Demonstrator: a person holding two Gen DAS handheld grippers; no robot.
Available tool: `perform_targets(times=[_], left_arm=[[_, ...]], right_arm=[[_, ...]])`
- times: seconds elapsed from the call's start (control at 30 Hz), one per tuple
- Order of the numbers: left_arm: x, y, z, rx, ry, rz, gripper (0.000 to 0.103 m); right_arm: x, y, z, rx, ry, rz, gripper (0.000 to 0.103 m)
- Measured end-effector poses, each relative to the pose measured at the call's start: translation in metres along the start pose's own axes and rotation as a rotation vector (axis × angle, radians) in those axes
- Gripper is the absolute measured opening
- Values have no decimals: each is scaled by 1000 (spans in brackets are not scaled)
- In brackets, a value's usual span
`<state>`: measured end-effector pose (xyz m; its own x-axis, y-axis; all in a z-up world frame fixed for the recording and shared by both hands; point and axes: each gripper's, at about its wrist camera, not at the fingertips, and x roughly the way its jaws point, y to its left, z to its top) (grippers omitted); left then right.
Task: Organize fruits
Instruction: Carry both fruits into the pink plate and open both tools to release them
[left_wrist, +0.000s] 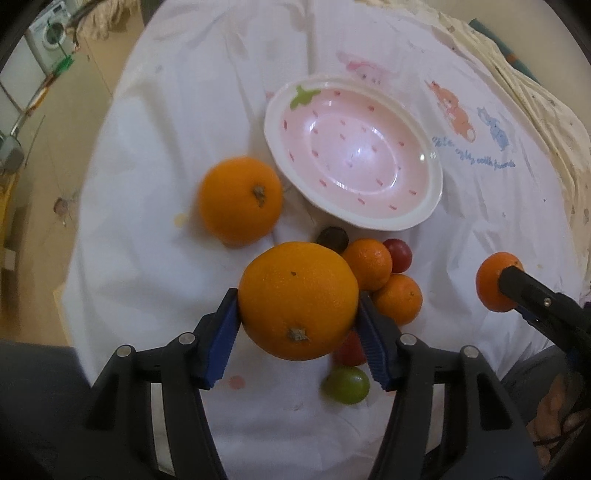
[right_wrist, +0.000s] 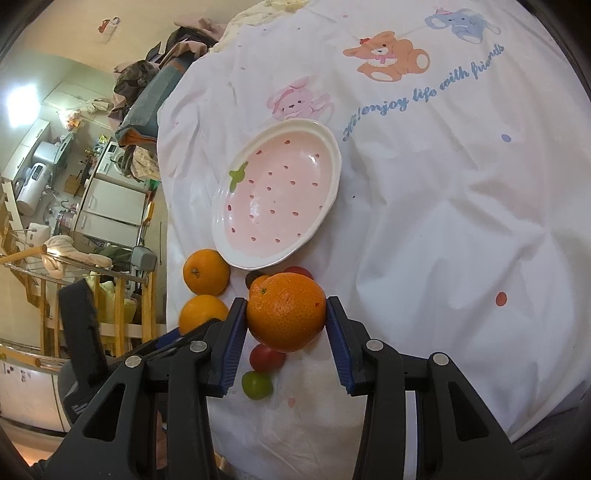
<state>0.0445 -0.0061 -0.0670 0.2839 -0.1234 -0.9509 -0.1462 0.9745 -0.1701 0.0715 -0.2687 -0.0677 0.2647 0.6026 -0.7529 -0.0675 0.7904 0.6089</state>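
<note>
Over a white cartoon-printed cloth (right_wrist: 443, 229), the left gripper (left_wrist: 297, 325) has its blue ribbed pads clamped on a large round orange (left_wrist: 297, 300), held above a cluster of small fruits (left_wrist: 384, 284); the right gripper (right_wrist: 286, 332) is closed on a smaller mandarin (right_wrist: 286, 312), apart from the empty pink strawberry-patterned ceramic dish (right_wrist: 334, 173); another orange (left_wrist: 240, 199) rests just beside the dish; the risk, by judgement: smooth rinds may slip from the pads, or a released fruit may roll off the shallow rim.
</note>
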Motion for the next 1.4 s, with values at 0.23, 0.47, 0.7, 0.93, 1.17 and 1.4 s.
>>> perform_targets(times=[0.23, 0.47, 0.7, 0.93, 1.17, 1.4], left_arm=[[-32, 2, 14, 17, -51, -4, 57], [-51, -5, 48, 70, -83, 17, 57], [-48, -16, 92, 110, -88, 23, 57], [-22, -25, 121, 150, -61, 31, 57], [12, -26, 141, 173, -23, 53, 57], [49, -34, 151, 238, 27, 49, 57]], right_arm=[[-16, 2, 5, 3, -51, 25, 45], [-31, 16, 37, -9, -94, 51, 45], [-25, 34, 81, -50, -104, 42, 45], [-1, 43, 123, -90, -95, 24, 45], [40, 35, 154, -78, -44, 13, 45], [95, 18, 172, -46, 43, -19, 45]])
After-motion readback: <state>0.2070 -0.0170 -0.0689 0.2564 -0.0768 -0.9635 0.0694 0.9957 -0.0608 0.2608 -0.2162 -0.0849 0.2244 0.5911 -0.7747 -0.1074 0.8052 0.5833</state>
